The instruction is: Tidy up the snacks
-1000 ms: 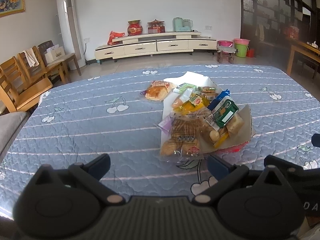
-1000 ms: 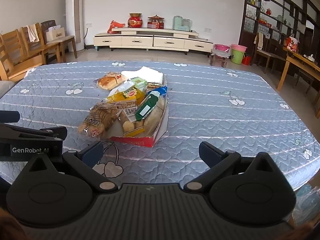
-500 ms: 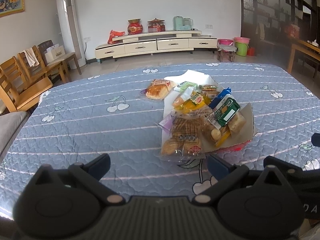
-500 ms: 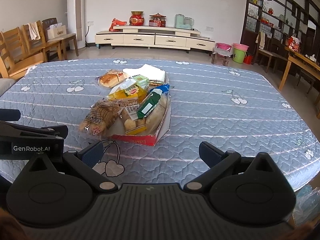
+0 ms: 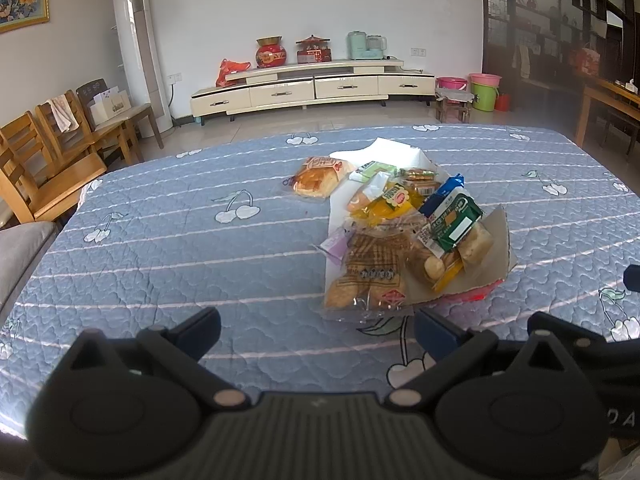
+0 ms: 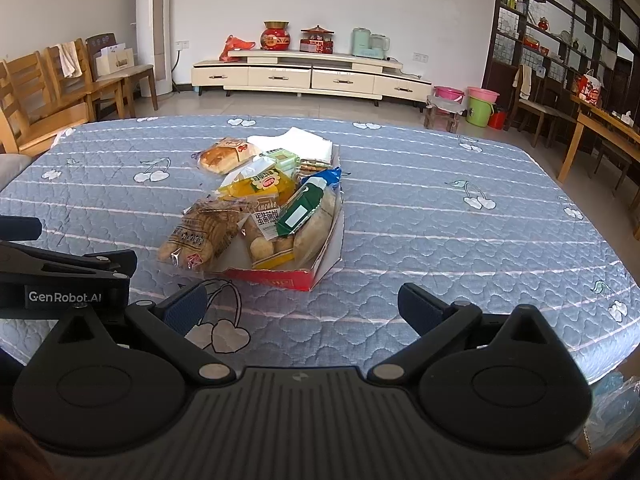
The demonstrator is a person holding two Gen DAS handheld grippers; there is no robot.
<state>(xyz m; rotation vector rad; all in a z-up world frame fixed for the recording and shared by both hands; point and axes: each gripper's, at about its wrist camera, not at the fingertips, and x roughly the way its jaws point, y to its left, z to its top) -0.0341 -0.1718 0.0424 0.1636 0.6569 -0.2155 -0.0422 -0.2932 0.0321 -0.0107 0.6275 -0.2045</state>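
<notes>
The left tool (image 5: 316, 330) and the right tool (image 6: 302, 304) both hover spread wide and empty over the near edge of the desk (image 6: 440, 216), short of the snacks. Ahead sits a shallow red box (image 6: 280, 278) heaped with wrapped snacks: a green packet (image 6: 300, 210), a yellow packet (image 6: 260, 188), and a waffle bag (image 6: 200, 236) spilling over its left rim. A bread bun (image 6: 224, 156) lies on the blue quilted cover just beyond the box.

My right gripper (image 5: 624, 344) runs off the left view's edge; small print on the snack packets (image 6: 256, 208) stays unreadable to me.
</notes>
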